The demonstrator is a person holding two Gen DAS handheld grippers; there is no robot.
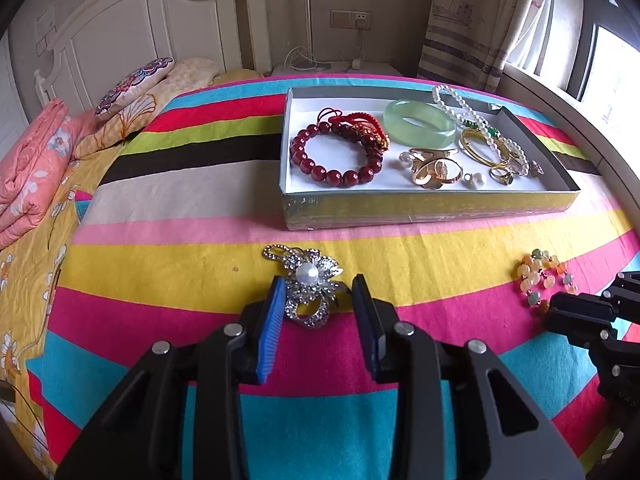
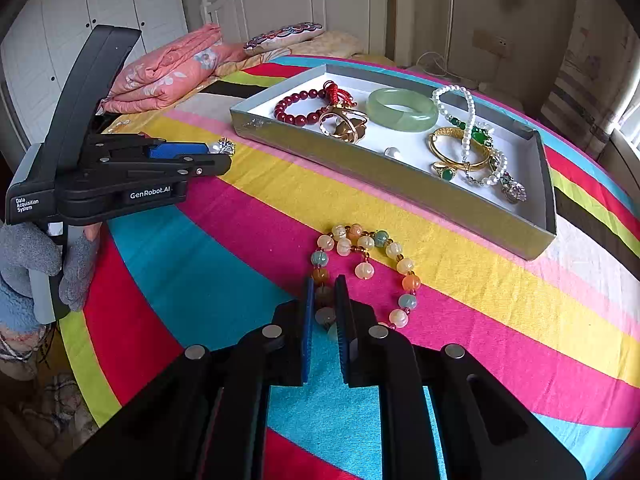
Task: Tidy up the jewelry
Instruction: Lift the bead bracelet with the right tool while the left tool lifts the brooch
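A silver rhinestone brooch with a pearl centre (image 1: pixel 308 284) lies on the striped bedspread, between the fingers of my left gripper (image 1: pixel 319 286), which is open around it. A pastel bead bracelet (image 2: pixel 368 264) lies on the spread; my right gripper (image 2: pixel 324 286) is shut on its near beads. The bracelet also shows in the left wrist view (image 1: pixel 544 280), with the right gripper (image 1: pixel 560 304) at it. A grey jewelry tray (image 1: pixel 420 208) holds a red bead bracelet (image 1: pixel 336 156), a green jade bangle (image 1: pixel 418 122), gold pieces, rings and white beads. The tray (image 2: pixel 400 184) also shows in the right wrist view.
Folded pink quilt (image 2: pixel 172 68) and pillows (image 1: pixel 136 92) lie at the head of the bed by the white headboard (image 1: pixel 132 20). A window and curtain (image 1: pixel 480 28) stand to the right. The left gripper body (image 2: pixel 120 168), held in a gloved hand, sits left of the tray.
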